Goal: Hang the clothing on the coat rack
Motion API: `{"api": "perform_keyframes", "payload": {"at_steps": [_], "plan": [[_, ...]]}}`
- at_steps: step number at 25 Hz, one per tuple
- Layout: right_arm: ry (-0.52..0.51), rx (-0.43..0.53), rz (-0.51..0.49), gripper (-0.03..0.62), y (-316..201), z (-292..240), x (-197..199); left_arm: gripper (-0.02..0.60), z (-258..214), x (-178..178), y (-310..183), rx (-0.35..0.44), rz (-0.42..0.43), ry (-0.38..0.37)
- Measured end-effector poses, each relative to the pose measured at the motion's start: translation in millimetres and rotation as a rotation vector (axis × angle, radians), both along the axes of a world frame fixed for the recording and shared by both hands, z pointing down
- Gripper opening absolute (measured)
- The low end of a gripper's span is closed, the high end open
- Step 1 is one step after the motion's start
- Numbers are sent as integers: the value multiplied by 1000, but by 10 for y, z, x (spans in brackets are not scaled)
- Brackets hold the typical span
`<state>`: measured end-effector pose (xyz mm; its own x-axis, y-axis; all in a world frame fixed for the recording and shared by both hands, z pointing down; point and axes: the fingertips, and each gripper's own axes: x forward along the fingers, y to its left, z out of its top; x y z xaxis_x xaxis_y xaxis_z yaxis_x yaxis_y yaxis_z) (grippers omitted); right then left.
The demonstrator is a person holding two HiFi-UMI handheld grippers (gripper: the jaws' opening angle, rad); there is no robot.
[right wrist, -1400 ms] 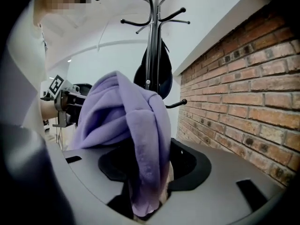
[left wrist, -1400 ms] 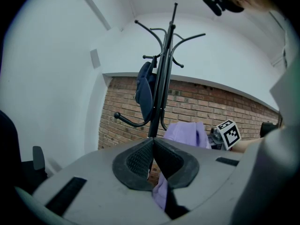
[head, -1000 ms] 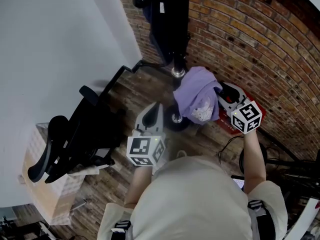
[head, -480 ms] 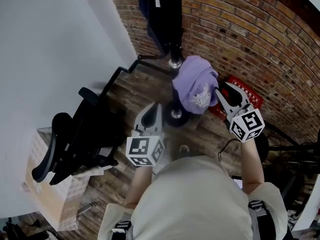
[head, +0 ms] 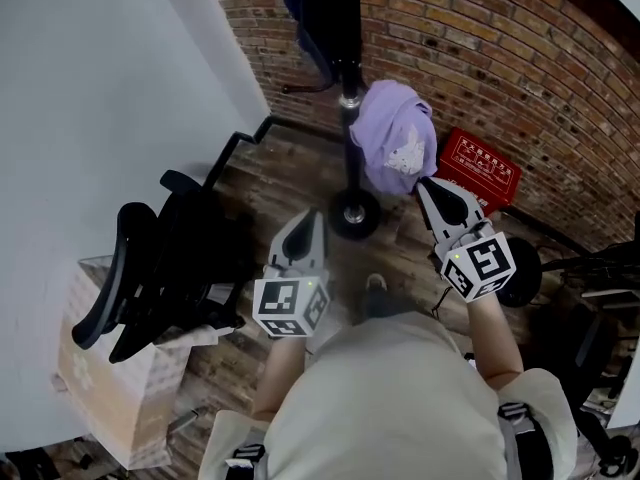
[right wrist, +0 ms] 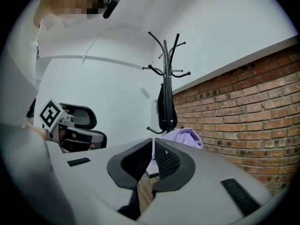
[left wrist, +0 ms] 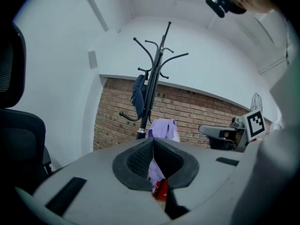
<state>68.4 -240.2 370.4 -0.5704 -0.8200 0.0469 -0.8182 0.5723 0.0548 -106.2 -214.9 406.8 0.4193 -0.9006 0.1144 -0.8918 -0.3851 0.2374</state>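
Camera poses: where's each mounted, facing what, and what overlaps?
Head view: head-mounted, steeply down at coat rack and lilac garment; shows torso, forearms, left gripper, right gripper.
Left gripper view: gripper-mounted, along its shut jaws at rack; right gripper at right.
Right gripper view: gripper-mounted, along its just-closed, empty jaws at rack; left gripper at left.
Shared: rack, garment, brick wall.

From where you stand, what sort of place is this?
Probably a corner of an indoor office or studio: a brick wall, a black office chair, and a coat rack with a purple garment on it.
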Motion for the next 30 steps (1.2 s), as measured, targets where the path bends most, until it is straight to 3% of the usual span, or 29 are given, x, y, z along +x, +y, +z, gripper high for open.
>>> {"api": "perform_keyframes", "payload": {"at_steps": [6,16,30], "plan": [[-43,-3,-28,8,589,-7,-259,5,68,-118,488,-9,9,1],[-21,-21,-69,6,1327,72,-583,5,125,-182,1168,-18,18,3],[-13,-20,-107,6,1779,144,-637,5,154,-117,1602,-12,17,4]]}}
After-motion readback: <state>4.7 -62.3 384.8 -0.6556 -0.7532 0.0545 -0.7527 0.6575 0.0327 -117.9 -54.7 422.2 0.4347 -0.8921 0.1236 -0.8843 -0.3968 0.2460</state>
